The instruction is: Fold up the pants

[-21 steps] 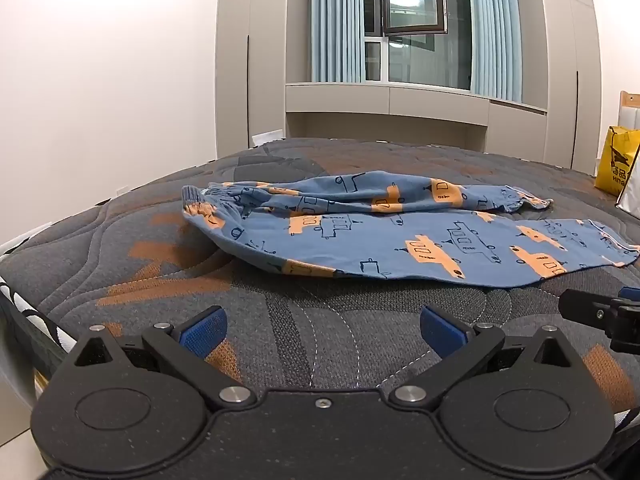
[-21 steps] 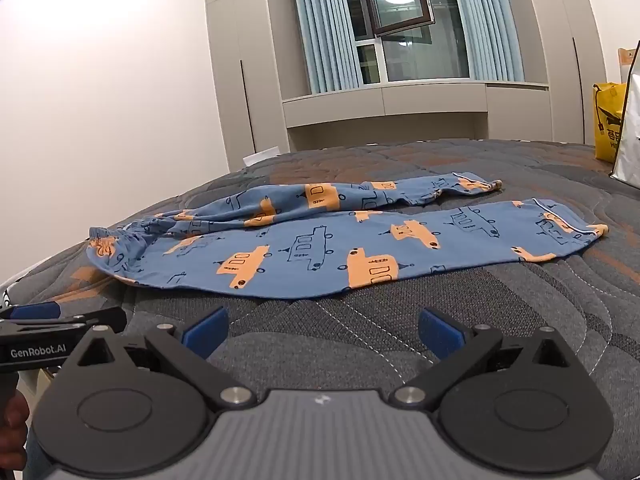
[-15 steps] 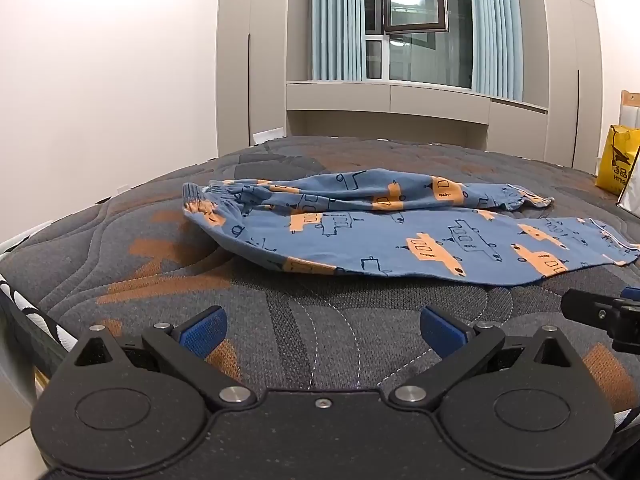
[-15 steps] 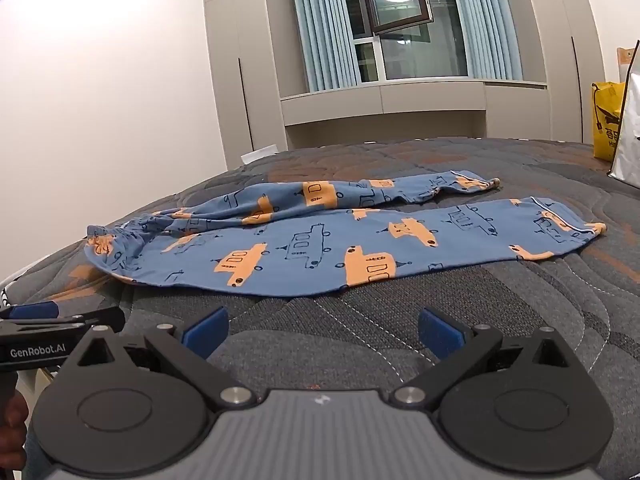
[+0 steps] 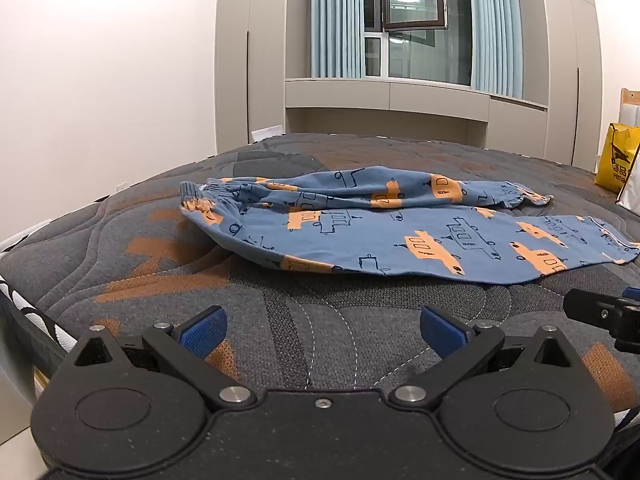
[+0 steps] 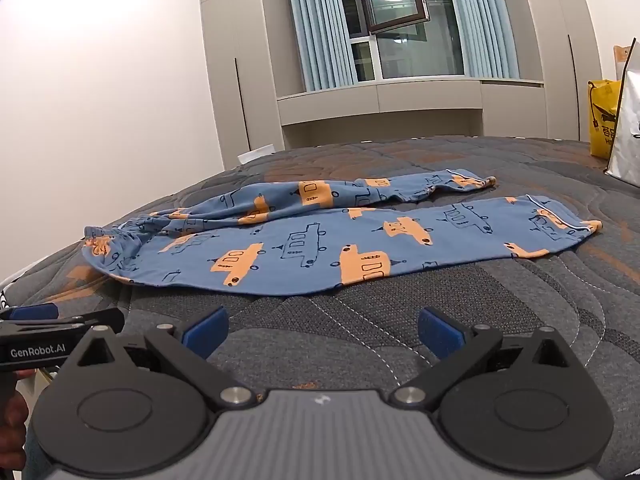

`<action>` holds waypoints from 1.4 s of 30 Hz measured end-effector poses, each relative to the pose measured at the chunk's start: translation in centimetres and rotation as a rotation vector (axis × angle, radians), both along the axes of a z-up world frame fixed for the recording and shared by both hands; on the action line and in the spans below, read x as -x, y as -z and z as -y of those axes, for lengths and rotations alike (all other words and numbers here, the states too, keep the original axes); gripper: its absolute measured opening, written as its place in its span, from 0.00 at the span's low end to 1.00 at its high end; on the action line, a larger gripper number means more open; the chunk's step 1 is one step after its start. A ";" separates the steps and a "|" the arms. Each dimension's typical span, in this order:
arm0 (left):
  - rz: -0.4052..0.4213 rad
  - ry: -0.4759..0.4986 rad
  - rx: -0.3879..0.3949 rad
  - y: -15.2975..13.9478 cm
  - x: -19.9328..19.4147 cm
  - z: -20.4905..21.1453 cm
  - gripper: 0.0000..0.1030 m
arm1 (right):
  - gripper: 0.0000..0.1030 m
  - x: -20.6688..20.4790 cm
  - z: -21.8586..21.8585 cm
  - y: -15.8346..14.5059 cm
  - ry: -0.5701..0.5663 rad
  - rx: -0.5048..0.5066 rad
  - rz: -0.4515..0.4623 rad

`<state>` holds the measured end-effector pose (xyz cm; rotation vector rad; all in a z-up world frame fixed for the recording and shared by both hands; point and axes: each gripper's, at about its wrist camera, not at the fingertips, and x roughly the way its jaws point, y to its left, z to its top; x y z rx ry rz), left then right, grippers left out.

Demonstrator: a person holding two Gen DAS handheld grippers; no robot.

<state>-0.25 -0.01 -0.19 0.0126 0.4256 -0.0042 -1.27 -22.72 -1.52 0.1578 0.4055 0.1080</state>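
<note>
Blue pants [image 5: 384, 224] [image 6: 320, 240] with orange vehicle prints lie spread on the dark quilted mattress [image 5: 160, 264], waistband at the left, two legs running right. The far leg is rumpled, the near leg lies flat. My left gripper [image 5: 322, 330] hovers open over bare mattress in front of the pants, short of the near hem, nothing between its blue pads [image 5: 202, 330]. My right gripper [image 6: 324, 330] is likewise open and empty, in front of the near leg. Each gripper shows at the other view's edge, the left one [image 6: 60, 322] and the right one [image 5: 604, 314].
A yellow bag [image 5: 616, 160] [image 6: 604, 120] and a white bag [image 6: 628, 120] stand at the mattress's far right. The mattress edge [image 5: 24, 304] drops off at the left. A wall of cupboards and a window with blue curtains [image 5: 412, 20] lie behind. A hand [image 6: 12, 420] holds the left gripper.
Both grippers have drawn back and risen slightly, so the pants sit a little higher and farther in both views. The pants have not moved and both jaws stay open.
</note>
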 end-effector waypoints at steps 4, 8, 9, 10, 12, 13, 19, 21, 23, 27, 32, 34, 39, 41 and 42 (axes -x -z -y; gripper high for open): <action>-0.001 0.001 -0.002 0.0 -0.3 0.1 1.00 | 1.00 0.0 0.2 0.0 0.003 -0.004 -0.003; -0.004 0.001 -0.006 -0.1 -0.4 0.4 1.00 | 1.00 0.0 0.2 0.0 0.004 -0.003 -0.003; -0.004 0.001 -0.006 -0.1 -0.4 0.4 1.00 | 1.00 0.0 0.3 0.0 0.004 -0.003 -0.004; -0.005 0.002 -0.006 -0.1 -0.4 0.4 1.00 | 1.00 0.0 0.2 0.0 0.004 -0.002 -0.004; -0.007 0.001 -0.006 -0.2 -0.4 0.5 1.00 | 1.00 0.0 0.3 0.0 0.005 -0.001 -0.006; -0.007 0.002 -0.005 -0.2 -0.4 0.5 0.99 | 1.00 0.0 0.3 0.0 0.006 -0.001 -0.007; -0.007 0.001 -0.006 -0.2 -0.4 0.5 1.00 | 1.00 0.1 0.4 -0.1 0.007 0.000 -0.008; -0.007 0.002 -0.005 -0.2 -0.4 0.5 1.00 | 1.00 0.1 0.3 -0.1 0.007 0.001 -0.008; -0.008 0.002 -0.005 -0.2 -0.4 0.4 1.00 | 1.00 0.1 0.3 -0.1 0.007 0.001 -0.008; -0.007 0.002 -0.004 -0.2 -0.4 0.4 1.00 | 1.00 0.1 0.3 -0.1 0.008 0.001 -0.008; -0.009 0.002 -0.004 -0.2 -0.4 0.5 1.00 | 1.00 0.1 0.3 -0.1 0.009 0.001 -0.009; -0.010 0.003 -0.004 -0.2 -0.4 0.5 0.99 | 1.00 0.1 0.2 -0.1 0.009 0.001 -0.010; -0.020 0.014 0.009 -0.1 -0.3 0.4 1.00 | 1.00 0.2 0.2 -0.1 0.007 0.001 -0.009; -0.021 0.017 0.009 -0.1 -0.2 0.4 1.00 | 1.00 0.2 0.2 -0.1 0.008 0.001 -0.009; -0.021 0.018 0.009 -0.1 -0.2 0.4 1.00 | 1.00 0.2 0.1 -0.1 0.009 0.002 -0.009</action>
